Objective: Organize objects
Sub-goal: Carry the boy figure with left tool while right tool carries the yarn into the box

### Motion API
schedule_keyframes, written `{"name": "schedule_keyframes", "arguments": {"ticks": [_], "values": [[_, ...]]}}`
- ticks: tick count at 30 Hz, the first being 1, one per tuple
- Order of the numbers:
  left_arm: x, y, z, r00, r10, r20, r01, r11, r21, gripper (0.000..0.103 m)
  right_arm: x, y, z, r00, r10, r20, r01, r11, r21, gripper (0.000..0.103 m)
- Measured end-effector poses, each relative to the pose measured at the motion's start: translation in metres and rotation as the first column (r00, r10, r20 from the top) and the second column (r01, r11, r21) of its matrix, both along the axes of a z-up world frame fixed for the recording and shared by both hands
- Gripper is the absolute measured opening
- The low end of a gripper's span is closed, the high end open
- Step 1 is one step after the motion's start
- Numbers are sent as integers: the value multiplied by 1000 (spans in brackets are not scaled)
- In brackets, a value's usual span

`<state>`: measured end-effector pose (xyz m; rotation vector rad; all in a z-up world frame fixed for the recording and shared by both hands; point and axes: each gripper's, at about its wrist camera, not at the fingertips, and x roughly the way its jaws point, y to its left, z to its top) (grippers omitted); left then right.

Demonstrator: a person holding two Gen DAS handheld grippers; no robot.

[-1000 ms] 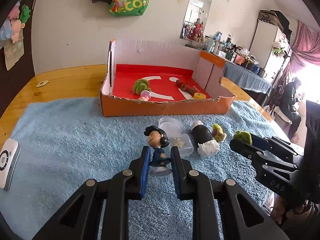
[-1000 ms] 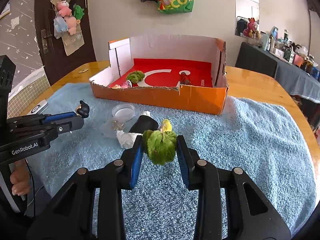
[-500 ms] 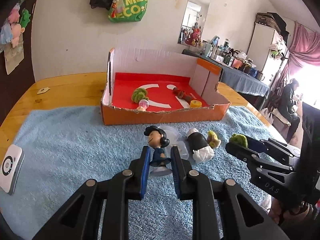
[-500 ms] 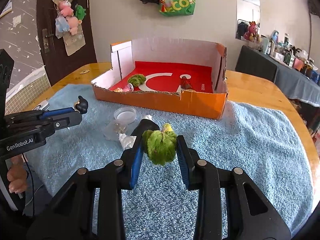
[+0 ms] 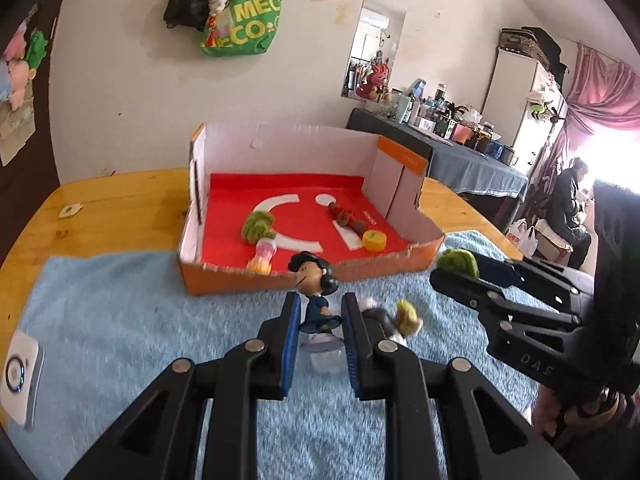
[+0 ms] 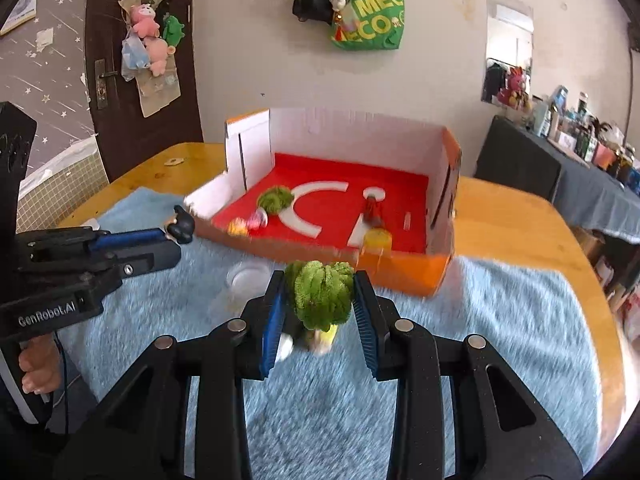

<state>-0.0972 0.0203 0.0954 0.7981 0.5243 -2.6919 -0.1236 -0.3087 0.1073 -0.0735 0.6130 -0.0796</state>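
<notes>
**Hand-held grippers loaded, box ahead**

Left hand-held gripper (image 5: 319,320) pinches my dark-haired figurine (image 5: 314,292); my right hand-held gripper (image 6: 318,304) clamps the green pompom (image 6: 323,294), both above the blue towel (image 5: 120,320) on the bench. Risk: the figurine's slim body twists out, or catches the orange box (image 5: 304,280) rim. Compared with a second ago, both sit higher, the box nearer.
</notes>
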Motion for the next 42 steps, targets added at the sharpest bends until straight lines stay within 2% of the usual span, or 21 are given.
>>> {"name": "schedule_keyframes", "arguments": {"ticks": [4,6,11,20,24,33,42], "values": [[-21,-11,8,999,-39,13,38,999,21,22,23,-9,8,999,24,-27,-25,1000,-12,32],[-34,-17,11,998,-61,31,60,998,29,22,38,-14,10,997,55,-59,-55,998,-1,32],[-64,-33,14,989,-120,85,115,992,59,22,68,-22,6,985,96,-142,-102,994,-41,32],[-113,-54,1,957,-201,209,184,978,98,22,115,-29,-16,931,197,-308,-214,977,-22,32],[-127,-60,-8,940,-224,259,203,974,105,22,128,-34,-26,901,238,-363,-240,970,41,32],[-148,-66,-25,901,-268,341,241,963,120,22,141,-45,-39,854,287,-433,-266,958,110,32],[-154,-68,-33,876,-306,372,271,952,146,22,149,-45,-44,823,329,-463,-306,944,126,34]]}}
